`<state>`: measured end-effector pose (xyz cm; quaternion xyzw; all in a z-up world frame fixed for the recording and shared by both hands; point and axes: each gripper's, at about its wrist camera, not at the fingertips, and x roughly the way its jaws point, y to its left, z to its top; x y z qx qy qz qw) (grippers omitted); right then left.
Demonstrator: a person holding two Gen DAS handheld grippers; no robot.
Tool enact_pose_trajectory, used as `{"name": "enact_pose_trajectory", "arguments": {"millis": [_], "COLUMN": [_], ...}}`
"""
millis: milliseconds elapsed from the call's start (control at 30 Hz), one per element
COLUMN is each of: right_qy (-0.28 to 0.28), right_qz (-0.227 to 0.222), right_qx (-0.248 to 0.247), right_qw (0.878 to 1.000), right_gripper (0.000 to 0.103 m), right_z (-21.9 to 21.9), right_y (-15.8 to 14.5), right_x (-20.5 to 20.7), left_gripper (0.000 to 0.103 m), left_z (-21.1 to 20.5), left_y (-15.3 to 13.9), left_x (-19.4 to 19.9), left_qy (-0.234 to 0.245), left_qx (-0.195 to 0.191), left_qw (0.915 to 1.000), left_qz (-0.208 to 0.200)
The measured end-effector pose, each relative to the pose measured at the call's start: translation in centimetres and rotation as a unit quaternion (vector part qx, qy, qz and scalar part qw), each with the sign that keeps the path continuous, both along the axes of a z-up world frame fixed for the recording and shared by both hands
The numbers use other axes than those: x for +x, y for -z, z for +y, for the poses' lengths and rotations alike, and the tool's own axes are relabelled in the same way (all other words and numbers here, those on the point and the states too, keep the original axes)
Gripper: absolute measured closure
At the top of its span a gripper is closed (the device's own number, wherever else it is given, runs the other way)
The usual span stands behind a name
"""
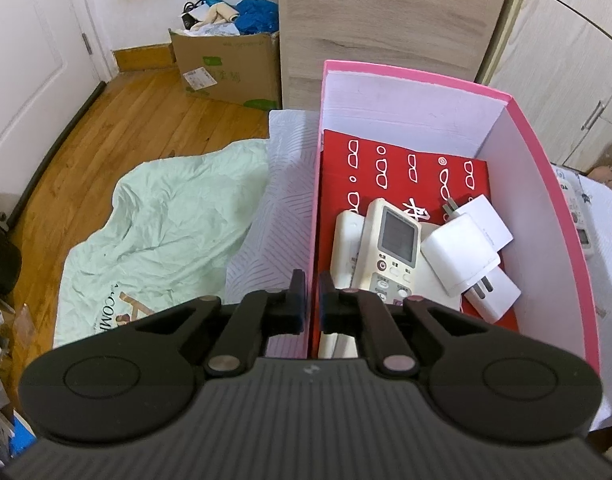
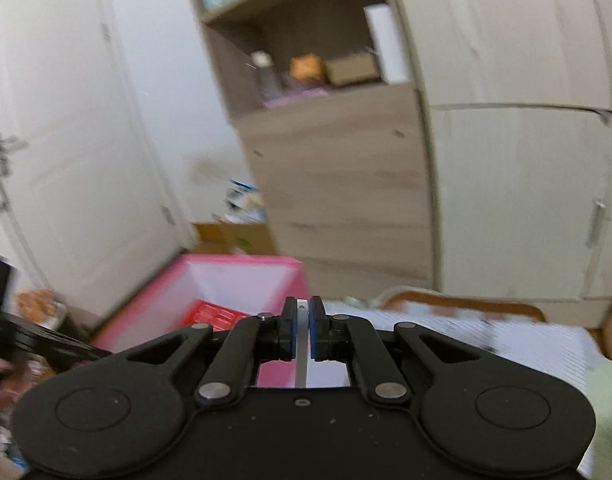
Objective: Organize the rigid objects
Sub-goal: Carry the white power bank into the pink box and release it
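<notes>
Left gripper is clamped on the near left wall of the pink box, jaws pinched tight w/ the thin cardboard edge between them. Prob there to steady the box so it doesn't slide around on the bed while stuff gets dropped in.

Right gripper sits up above the bed, just right of the box, jaws nearly closed on a thin flat white/grey thing seen edge-on. Can't tell what it is, pic is too blurry; maybe a card or slim plate. Looks like it's the next item headed for the box, imo.

Inside the box: a red sheet w/ white glasses print lining the bottom, a white AC-type remote lying partly over another white remote, plus two white plug adapters stacked toward the right wall, prongs showing. One more remote-looking thing lies outside, by the right wall on the bed.
</notes>
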<state>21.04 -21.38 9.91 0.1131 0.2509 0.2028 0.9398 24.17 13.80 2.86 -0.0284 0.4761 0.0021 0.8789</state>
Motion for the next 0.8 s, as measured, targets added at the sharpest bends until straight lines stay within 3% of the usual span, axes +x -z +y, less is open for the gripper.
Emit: {"name": "enact_pose_trajectory", "arguments": {"millis": [100,300,567,800], "right_qy": [-0.038,-0.101,-0.151,-0.149], "right_qz": [-0.005,0.044,0.136,0.179], "right_qx": [0.034,0.088,0.057,0.047], "right_qw": [0.999,0.990,0.978,0.971], "right_gripper": [0.096,0.096,0.096,0.096], "right_z": [1.8,5.8,11.8,13.7], "right_y": [-1.0,0.1,4.8,7.7], "right_x": [0.2,2.3,4.4,5.3], "left_gripper": [0.099,0.099,0.099,0.099], "left_z": [0.2,0.3,0.3,0.2], "left_y": [0.0,0.0,0.2,0.2], "left_x": [0.0,-0.1,-0.1,0.0], "left_qy": [-0.001,0.001,0.003,0.005], "left_qx": [-0.003,-0.001,-0.005,-0.004], "left_qw": [1.0000,1.0000,1.0000,1.0000], "left_qz": [-0.001,-0.001,0.000,0.000]}}
